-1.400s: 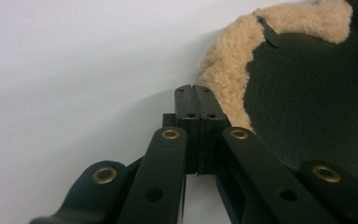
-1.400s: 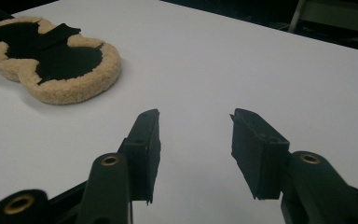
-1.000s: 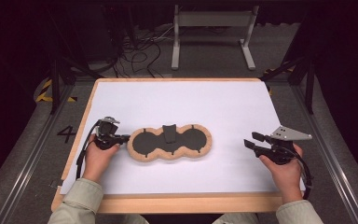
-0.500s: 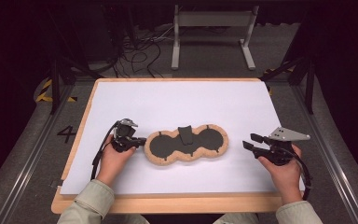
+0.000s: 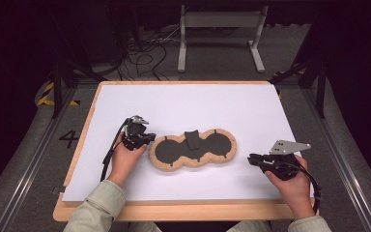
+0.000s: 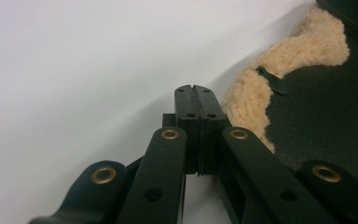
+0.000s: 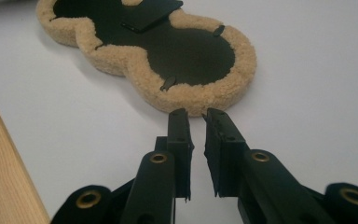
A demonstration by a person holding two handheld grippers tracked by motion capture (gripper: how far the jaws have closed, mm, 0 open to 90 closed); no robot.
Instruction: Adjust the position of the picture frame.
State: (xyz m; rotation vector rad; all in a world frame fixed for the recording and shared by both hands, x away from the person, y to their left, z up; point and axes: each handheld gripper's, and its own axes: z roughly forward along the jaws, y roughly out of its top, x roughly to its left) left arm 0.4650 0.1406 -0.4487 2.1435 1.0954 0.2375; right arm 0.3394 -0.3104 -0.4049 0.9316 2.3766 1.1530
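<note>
Left gripper (image 6: 196, 89) fingers closed, empty, just beside fleece-edged pad (image 6: 261, 100) on white sheet (image 6: 74, 70)

Bright, evenly lit white tabletop (image 5: 183, 104) against dark surroundings; soft shadows, slightly blurred close-ups.

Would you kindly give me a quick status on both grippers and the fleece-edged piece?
Left gripper shut, at fleece-edged piece's left end. Right gripper empty, jaws just closing, short of its right end. White sheet bare between them.

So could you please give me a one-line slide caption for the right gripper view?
Right claw, jaws narrowly parted with nothing between, pointing at the fleece-edged black pad on the white table.
</note>
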